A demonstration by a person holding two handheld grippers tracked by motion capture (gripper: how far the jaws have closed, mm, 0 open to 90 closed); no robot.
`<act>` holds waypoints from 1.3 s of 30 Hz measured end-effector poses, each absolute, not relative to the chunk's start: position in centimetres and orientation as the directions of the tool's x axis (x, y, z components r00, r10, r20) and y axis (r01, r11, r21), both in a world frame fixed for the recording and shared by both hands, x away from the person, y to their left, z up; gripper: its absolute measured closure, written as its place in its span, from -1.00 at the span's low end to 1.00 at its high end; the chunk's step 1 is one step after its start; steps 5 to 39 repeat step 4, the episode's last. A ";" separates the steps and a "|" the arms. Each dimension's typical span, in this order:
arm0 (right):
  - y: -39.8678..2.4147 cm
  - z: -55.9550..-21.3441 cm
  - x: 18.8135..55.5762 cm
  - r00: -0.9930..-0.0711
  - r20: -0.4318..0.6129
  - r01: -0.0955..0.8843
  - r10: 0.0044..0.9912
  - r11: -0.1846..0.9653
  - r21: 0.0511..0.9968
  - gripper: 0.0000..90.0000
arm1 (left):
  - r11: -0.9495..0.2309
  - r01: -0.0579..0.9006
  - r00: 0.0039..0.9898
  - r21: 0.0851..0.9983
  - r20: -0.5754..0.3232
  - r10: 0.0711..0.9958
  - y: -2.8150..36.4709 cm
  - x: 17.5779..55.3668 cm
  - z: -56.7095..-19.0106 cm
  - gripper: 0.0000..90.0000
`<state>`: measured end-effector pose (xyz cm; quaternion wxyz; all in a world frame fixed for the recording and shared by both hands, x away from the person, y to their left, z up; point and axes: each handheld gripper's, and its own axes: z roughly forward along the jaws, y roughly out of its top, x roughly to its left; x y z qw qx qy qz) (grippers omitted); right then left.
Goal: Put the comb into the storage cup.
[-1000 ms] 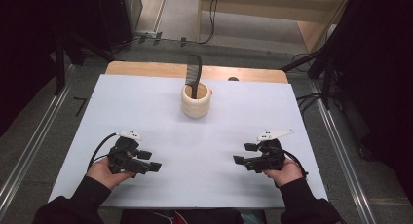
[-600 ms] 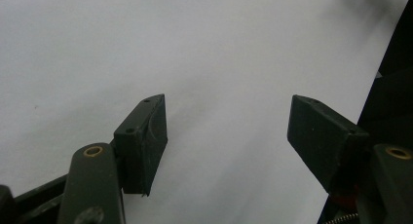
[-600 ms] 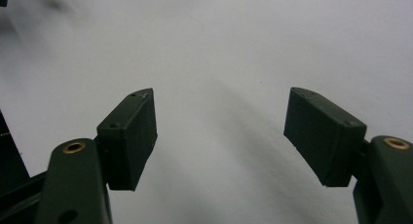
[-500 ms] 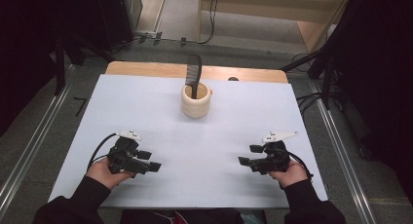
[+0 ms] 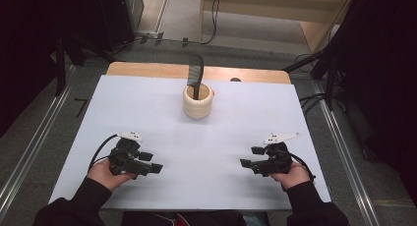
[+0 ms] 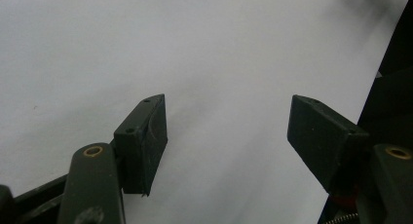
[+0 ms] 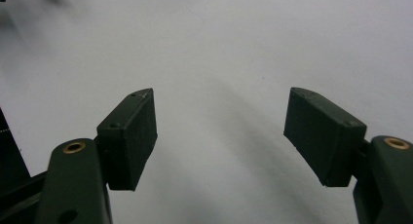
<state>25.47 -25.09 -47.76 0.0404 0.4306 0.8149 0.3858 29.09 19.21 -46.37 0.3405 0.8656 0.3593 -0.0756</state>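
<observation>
one cup point(image 5: 198, 102), one comb point(image 5: 195, 76)

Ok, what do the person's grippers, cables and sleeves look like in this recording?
Both the left gripper and the right gripper are black, each topped by a pale grey three-cornered plate. Each has two blocky black jaws on arms with brass-coloured rivets. A black cable loops from each. The sleeves are dark.

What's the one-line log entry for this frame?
left tongs: open, empty | right tongs: open, empty | holder: upright, untouched, far side | black tool: in holder
</observation>
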 end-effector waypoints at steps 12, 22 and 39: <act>-25.5 -48.2 25.7 -0.599 0.233 0.673 0.766 0.323 0.665 -0.54 | -0.512 0.672 0.732 0.535 -0.375 0.569 19.2 29.1 -46.4 -0.31; -25.5 -48.2 25.7 -0.599 0.233 0.673 0.766 0.323 0.665 -0.54 | -0.512 0.672 0.732 0.535 -0.375 0.569 19.2 29.1 -46.4 -0.31; -25.5 -48.2 25.7 -0.599 0.233 0.673 0.766 0.323 0.665 -0.54 | -0.512 0.672 0.732 0.535 -0.375 0.569 19.2 29.1 -46.4 -0.31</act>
